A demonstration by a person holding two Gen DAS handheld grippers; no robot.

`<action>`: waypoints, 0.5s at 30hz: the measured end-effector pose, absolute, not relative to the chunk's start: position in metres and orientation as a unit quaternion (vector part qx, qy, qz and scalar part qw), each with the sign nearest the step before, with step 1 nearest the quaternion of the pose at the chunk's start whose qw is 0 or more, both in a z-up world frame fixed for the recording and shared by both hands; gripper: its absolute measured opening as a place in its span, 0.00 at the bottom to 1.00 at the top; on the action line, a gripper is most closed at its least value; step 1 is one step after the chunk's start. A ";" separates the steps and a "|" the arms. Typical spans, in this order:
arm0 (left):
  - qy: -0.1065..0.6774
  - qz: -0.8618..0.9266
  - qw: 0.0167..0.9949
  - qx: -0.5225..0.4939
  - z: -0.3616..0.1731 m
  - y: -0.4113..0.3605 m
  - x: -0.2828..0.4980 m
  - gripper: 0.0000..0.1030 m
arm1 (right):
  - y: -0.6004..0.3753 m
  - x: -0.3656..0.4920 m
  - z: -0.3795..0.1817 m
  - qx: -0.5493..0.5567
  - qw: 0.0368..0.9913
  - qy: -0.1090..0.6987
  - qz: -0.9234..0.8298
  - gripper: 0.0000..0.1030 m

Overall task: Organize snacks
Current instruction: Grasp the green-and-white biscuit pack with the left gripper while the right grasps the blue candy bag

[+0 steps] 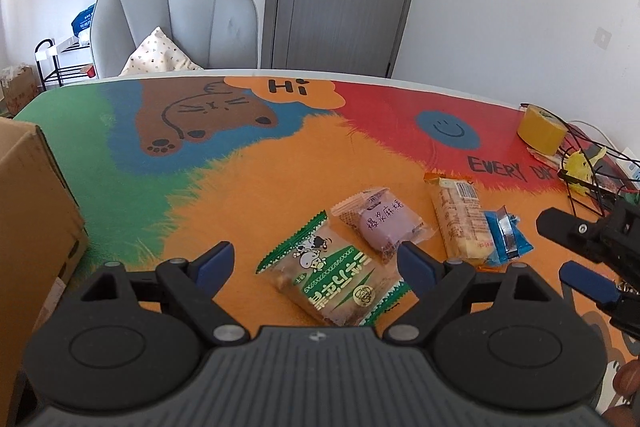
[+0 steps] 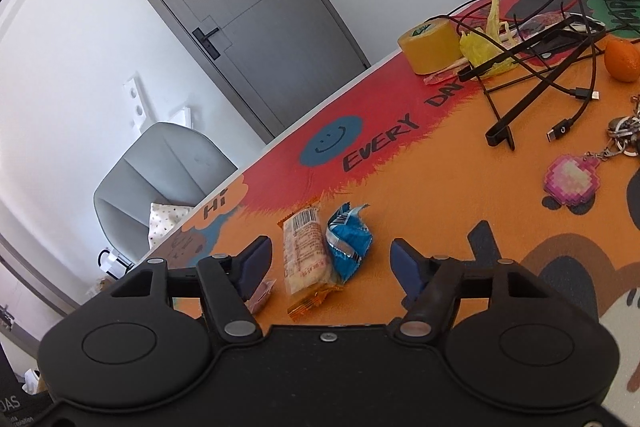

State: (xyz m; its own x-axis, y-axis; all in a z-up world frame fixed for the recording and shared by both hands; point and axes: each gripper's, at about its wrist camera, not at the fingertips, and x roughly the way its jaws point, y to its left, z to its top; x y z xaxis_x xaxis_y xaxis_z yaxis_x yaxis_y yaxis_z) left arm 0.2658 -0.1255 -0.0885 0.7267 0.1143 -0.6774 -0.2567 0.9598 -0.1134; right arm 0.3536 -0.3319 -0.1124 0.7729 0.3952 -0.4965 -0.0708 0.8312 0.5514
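Snacks all loose on worktop (image 1: 248,179): green packet (image 1: 336,279), purple mochi (image 1: 384,223), orange bar (image 2: 306,255), blue wrapper (image 2: 348,239). I see nothing sorted; left gripper (image 1: 316,261) and right gripper (image 2: 332,259) jaws wide, empty.

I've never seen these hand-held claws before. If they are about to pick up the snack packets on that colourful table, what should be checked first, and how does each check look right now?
1. Left gripper open, nothing held: ok.
2. Right gripper open, nothing held: ok.
3. A packet lies between the left fingers' line, the green-and-white packet: ok.
4. Right gripper's target is single: not ok; the long orange packet and the blue packet both lie between its fingers, touching each other.
5. Purple packet clear of the green one: not ok, their edges overlap.
6. A place to put snacks, perhaps the cardboard box: cannot tell, its opening is out of view.
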 end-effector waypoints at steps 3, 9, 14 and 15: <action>0.364 0.108 0.921 -0.090 -0.098 -0.129 0.272 0.85 | -0.328 0.362 -0.115 0.259 0.904 0.316 0.128 0.65; 0.362 0.114 0.921 -0.089 -0.105 -0.129 0.277 0.85 | -0.316 0.376 -0.120 0.247 0.904 0.326 0.122 0.65; 0.360 0.125 0.920 -0.085 -0.106 -0.123 0.278 0.88 | -0.299 0.385 -0.119 0.218 0.913 0.326 0.115 0.65; 0.360 0.128 0.920 -0.083 -0.107 -0.122 0.279 0.89 | -0.296 0.388 -0.121 0.213 0.913 0.330 0.113 0.63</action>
State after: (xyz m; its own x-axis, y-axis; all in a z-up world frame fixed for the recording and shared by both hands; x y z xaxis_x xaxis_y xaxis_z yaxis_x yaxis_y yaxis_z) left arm 0.2787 -0.1215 -0.1066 0.7079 0.1751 -0.6843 -0.2953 0.9534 -0.0615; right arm 0.3875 -0.2962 -0.1210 0.7571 0.3463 -0.5539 -0.0655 0.8839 0.4630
